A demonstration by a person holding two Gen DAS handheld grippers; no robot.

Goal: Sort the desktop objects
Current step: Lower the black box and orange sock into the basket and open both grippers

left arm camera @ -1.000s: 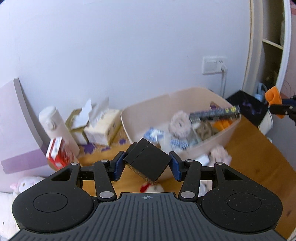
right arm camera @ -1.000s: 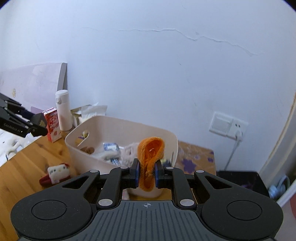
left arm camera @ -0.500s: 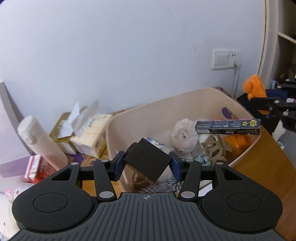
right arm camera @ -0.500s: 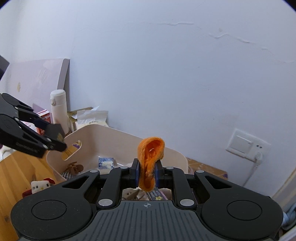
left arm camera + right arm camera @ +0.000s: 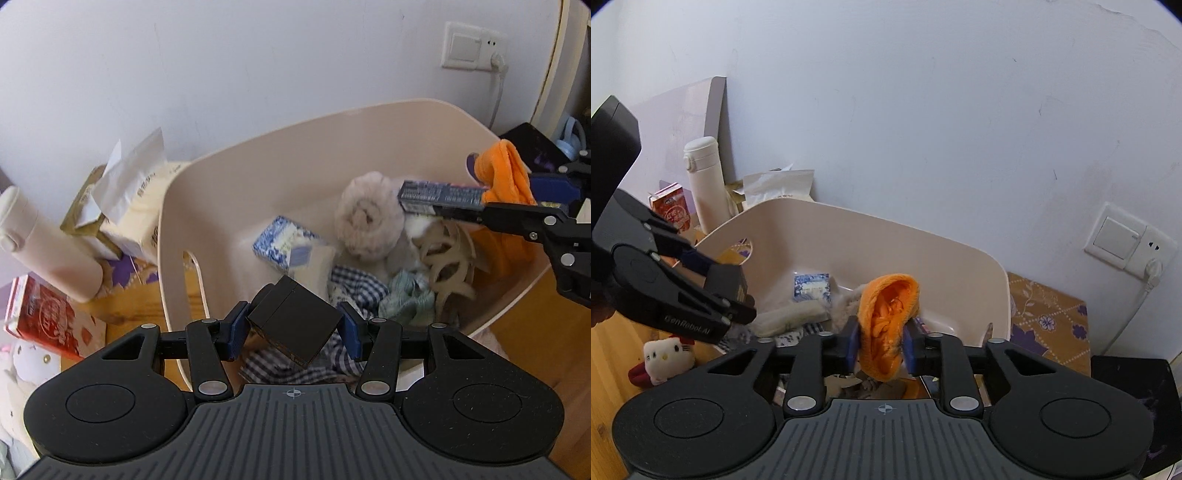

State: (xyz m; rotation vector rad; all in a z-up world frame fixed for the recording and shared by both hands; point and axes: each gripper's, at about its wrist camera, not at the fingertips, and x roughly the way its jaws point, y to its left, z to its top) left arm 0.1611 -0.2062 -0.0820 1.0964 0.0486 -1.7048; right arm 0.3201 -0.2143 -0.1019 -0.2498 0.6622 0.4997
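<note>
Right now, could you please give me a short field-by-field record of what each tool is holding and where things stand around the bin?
left tool: shut on black box, held above the near end of the bin
right tool: shut on orange knit item, also above the bin
bin: beige, open-topped, already holds a blue-white packet, checked cloth, fluffy roll
outside bin: white bottle, red carton, Hello Kitty plush
stage: both items held, neither released
</note>
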